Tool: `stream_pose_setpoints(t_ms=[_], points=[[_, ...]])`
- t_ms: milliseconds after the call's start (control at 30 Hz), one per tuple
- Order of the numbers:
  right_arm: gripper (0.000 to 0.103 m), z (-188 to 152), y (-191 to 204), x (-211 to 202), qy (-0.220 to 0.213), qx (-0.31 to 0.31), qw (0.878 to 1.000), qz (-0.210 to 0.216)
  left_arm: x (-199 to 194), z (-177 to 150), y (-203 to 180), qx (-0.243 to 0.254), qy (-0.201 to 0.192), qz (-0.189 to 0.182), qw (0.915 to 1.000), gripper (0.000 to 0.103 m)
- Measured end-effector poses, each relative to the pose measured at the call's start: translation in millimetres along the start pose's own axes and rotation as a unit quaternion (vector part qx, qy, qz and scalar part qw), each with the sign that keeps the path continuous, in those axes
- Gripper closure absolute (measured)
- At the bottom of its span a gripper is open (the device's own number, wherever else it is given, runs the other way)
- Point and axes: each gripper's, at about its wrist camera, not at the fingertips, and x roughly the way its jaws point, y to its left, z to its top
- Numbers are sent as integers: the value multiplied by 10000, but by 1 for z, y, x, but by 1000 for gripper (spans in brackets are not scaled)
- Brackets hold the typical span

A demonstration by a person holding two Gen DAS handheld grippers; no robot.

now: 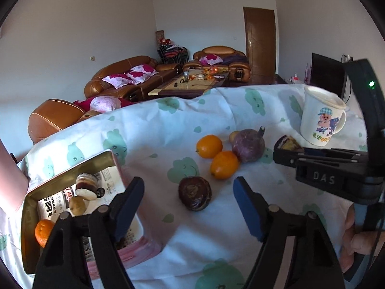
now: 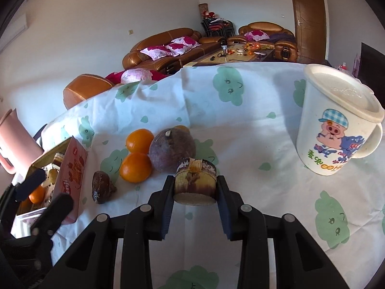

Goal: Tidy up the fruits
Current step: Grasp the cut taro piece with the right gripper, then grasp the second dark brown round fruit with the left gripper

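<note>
Progress partial | box [image 1: 72, 166] beside left tongs [image 1: 189, 201] holds some | right tongs [image 2: 195, 187] pinch cake slice [image 2: 195, 180] | left tongs spread before dark fruit [image 1: 195, 192] | oranges [image 1: 208, 145] remain beyond

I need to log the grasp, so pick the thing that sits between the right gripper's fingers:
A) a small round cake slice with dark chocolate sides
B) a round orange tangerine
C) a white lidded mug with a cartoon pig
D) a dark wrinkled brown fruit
A: in the right wrist view the right gripper has its dark pads pressed on both sides of the small round chocolate-sided cake slice, while the tangerines, mug and dark fruit lie apart on the cloth.
</note>
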Motion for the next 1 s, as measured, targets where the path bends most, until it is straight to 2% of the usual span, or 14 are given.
stream_pose_setpoints(t_ms=[33, 100, 200, 367, 467, 500, 567, 633, 700, 800, 833, 900, 933, 1000], points=[[67, 2, -3, -1, -25, 54, 10000, 19, 8, 1, -3, 27, 147, -3, 9999, 42], [67, 4, -6, -4, -62, 133, 9999, 47, 24, 3, -7, -30, 438, -64, 9990, 52], [67, 6, -9, -5, -85, 224, 9997, 103, 44, 4, -11, -91, 797, 52, 9968, 53], [67, 9, -13, -6, -109, 322, 9993, 165, 54, 6, -16, 1, 964, 479, 9942, 54], [67, 9, -15, -6, -114, 385, 9990, 208, 56, 6, -26, 200, 1004, 720, 9921, 54], [67, 10, -15, -6, -113, 391, 9989, 210, 55, 7, -33, 341, 967, 751, 9919, 62], [67, 9, -15, -6, -100, 387, 9990, 218, 55, 6, -50, 704, 923, 1085, 9873, 63], [67, 9, -15, -5, -80, 389, 9989, 232, 56, 6, -57, 786, 967, 1267, 9841, 62], [67, 9, -17, -6, -79, 422, 9988, 250, 56, 8, -52, 455, 1048, 1260, 9854, 58], [67, 10, -20, -7, -95, 494, 9983, 286, 55, 9, -38, -70, 1114, 1409, 9837, 36], [67, 10, -20, -8, -105, 510, 9982, 298, 55, 9, -34, -221, 1138, 1400, 9833, 34], [67, 11, -21, -9, -135, 529, 9980, 314, 56, 7, -31, -377, 1160, 1320, 9837, 35], [67, 11, -21, -10, -149, 533, 9980, 318, 55, 7, -33, -363, 1153, 1247, 9848, 47], [67, 11, -21, -11, -157, 552, 9978, 334, 54, 6, -35, -397, 1148, 1109, 9864, 50]])
